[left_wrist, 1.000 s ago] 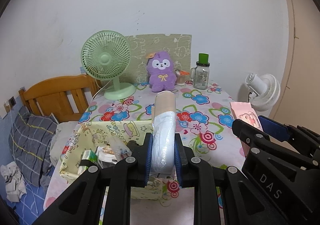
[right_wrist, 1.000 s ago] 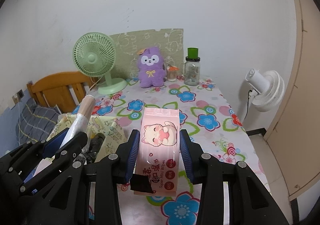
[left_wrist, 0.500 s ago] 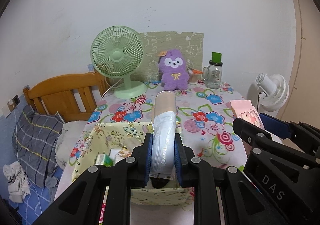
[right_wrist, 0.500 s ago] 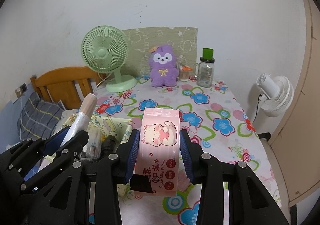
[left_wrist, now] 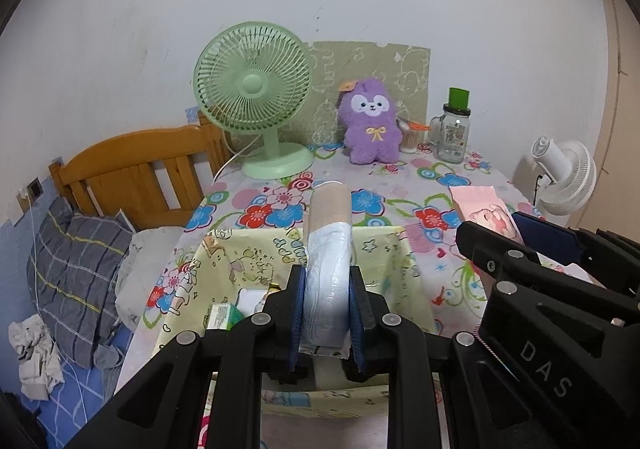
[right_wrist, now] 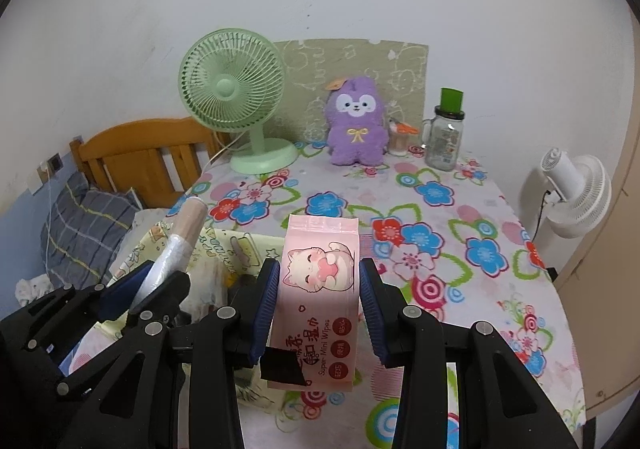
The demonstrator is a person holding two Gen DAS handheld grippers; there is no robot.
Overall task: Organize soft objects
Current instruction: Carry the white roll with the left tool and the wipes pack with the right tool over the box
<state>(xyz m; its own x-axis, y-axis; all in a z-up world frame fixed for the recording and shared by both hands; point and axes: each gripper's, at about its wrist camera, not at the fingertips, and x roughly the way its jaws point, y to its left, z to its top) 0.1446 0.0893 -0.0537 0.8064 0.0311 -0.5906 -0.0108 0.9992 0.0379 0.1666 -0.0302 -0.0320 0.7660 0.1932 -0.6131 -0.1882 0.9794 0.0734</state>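
Note:
My left gripper [left_wrist: 325,281] is shut on a roll of plastic bags [left_wrist: 329,233] with a brown cardboard core, held above the yellow fabric bin [left_wrist: 396,273]. My right gripper [right_wrist: 319,281] is shut on a pink pack of wet wipes [right_wrist: 320,281] with a cat print, held above the flowered table just right of the bin [right_wrist: 224,249]. The roll also shows in the right wrist view [right_wrist: 180,237], and the pack in the left wrist view [left_wrist: 486,211]. A purple plush toy [left_wrist: 372,127] sits at the table's far edge.
A green desk fan [left_wrist: 256,105] and a glass jar with a green lid [left_wrist: 454,129] stand at the back. The bin holds small packets [left_wrist: 222,317]. A wooden bed headboard [left_wrist: 132,169] and grey pillow [left_wrist: 68,273] lie left. A white fan [left_wrist: 564,177] stands right.
Both grippers have pulled back and risen while keeping their loads. The bin now lies further under the left gripper, and the fan and plush look nearer the frame's centre.

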